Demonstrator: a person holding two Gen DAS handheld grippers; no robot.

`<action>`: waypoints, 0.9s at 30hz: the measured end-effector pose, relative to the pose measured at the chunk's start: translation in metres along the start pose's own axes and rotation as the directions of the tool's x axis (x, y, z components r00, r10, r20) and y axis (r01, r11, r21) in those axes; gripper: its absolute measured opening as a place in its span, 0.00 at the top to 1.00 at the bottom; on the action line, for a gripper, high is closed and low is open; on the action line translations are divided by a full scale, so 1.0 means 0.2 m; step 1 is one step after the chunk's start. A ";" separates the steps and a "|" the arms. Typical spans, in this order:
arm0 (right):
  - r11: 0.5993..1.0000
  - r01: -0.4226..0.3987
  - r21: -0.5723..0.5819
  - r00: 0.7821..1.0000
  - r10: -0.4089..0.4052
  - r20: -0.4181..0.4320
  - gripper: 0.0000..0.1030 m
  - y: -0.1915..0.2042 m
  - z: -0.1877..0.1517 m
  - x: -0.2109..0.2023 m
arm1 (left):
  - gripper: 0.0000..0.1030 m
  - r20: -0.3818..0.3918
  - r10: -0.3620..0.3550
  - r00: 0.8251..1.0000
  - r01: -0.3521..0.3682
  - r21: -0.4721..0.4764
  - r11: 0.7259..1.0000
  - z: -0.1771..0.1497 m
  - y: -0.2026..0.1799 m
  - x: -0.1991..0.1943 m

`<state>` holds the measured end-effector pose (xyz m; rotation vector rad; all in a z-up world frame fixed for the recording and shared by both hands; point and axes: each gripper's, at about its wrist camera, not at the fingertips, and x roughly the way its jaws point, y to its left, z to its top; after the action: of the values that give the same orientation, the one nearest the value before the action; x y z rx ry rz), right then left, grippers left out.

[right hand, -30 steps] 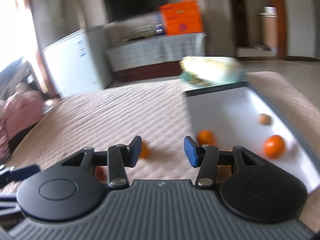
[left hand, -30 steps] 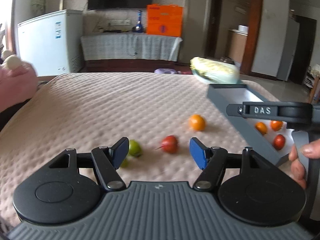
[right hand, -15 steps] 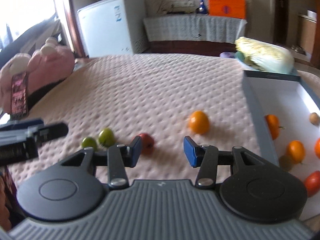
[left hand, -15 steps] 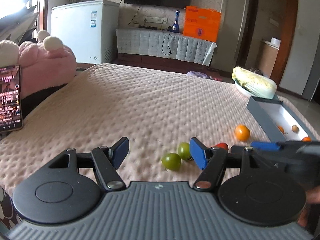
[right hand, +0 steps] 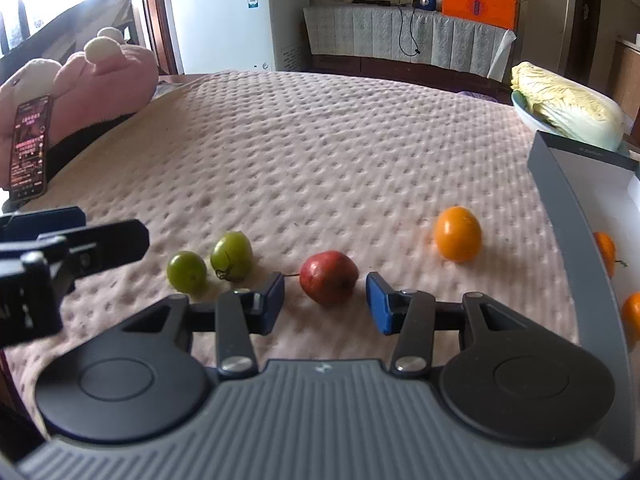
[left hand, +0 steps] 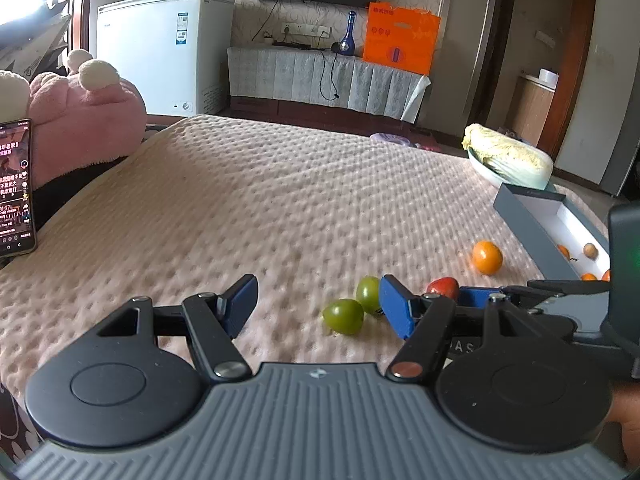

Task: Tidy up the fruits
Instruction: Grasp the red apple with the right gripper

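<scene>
**Red fruit lined up in your R jaws**

Pink quilted cover (right hand: 320,152) carries the loose fruit; grey box (right hand: 560,216) at its right edge holds several; your R gripper (right hand: 325,302) is released, straddling the red fruit (right hand: 329,277) w/o touching; L gripper (left hand: 316,312) released, nothing held; orange (right hand: 458,234) and two green fruits (right hand: 231,255) lie near.

Black claw (right hand: 325,304) arms; blue pads (right hand: 378,309); ribbed grey housing.

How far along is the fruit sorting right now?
Partly done. Several orange fruits already lie in the grey box. Nothing is held: the right hand-held gripper is open around the red fruit. Still on the blanket: that fruit, two green ones and an orange.
</scene>
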<state>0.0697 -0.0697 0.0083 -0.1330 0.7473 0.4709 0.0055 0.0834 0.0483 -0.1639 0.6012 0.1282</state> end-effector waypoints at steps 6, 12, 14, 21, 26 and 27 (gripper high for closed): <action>1.000 0.016 -0.003 1.000 -0.016 0.006 0.54 0.01 0.01 0.03 | 0.30 -0.022 0.011 1.000 -0.011 -0.009 1.000 -0.01 0.02 0.04; 1.000 0.026 -0.001 1.000 -0.026 0.012 0.54 0.01 0.02 0.04 | 0.30 -0.020 0.007 1.000 -0.007 -0.003 1.000 -0.01 0.02 0.04; 1.000 0.028 -0.001 1.000 -0.028 0.013 0.57 0.01 0.02 0.04 | 0.30 -0.022 0.008 1.000 -0.008 -0.001 1.000 -0.01 0.01 0.05; 1.000 0.027 -0.006 1.000 -0.027 0.013 0.68 0.00 0.02 0.04 | 0.29 -0.027 0.005 1.000 -0.004 0.008 1.000 -0.02 0.00 0.07; 1.000 0.020 -0.006 1.000 -0.020 0.006 0.68 0.00 0.02 0.02 | 0.29 -0.025 0.003 1.000 -0.002 0.017 1.000 -0.03 -0.01 0.07; 1.000 0.019 -0.011 1.000 -0.019 0.004 0.68 0.00 0.02 0.02 | 0.29 -0.027 0.001 1.000 -0.001 0.017 1.000 -0.03 -0.01 0.07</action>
<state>0.0746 -0.0683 0.0091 -0.1495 0.7390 0.4573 0.0152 0.0813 0.0357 -0.1491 0.6288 0.1222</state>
